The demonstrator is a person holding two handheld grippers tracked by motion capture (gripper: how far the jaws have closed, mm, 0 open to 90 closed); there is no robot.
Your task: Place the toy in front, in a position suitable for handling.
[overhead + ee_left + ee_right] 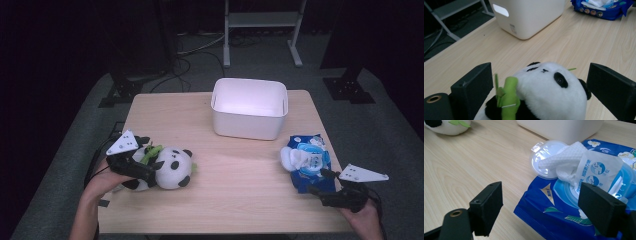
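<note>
A plush panda (172, 167) holding a green bamboo stalk (509, 100) lies at the table's left front. My left gripper (145, 167) is open, its jaws standing either side of the panda (551, 92) without pressing it. At the right front lies a blue pack of wet wipes (307, 162) with its lid flipped open and a white wipe (564, 160) pulled out. My right gripper (320, 182) is open at the pack's near corner, one jaw over the blue pack (554, 217), the other over bare table.
A white plastic bin (249, 107) stands at the table's back centre, empty inside. The wooden table (235, 195) has bare surface between the panda and the wipes. Behind the table are cables and stand legs on a grey floor.
</note>
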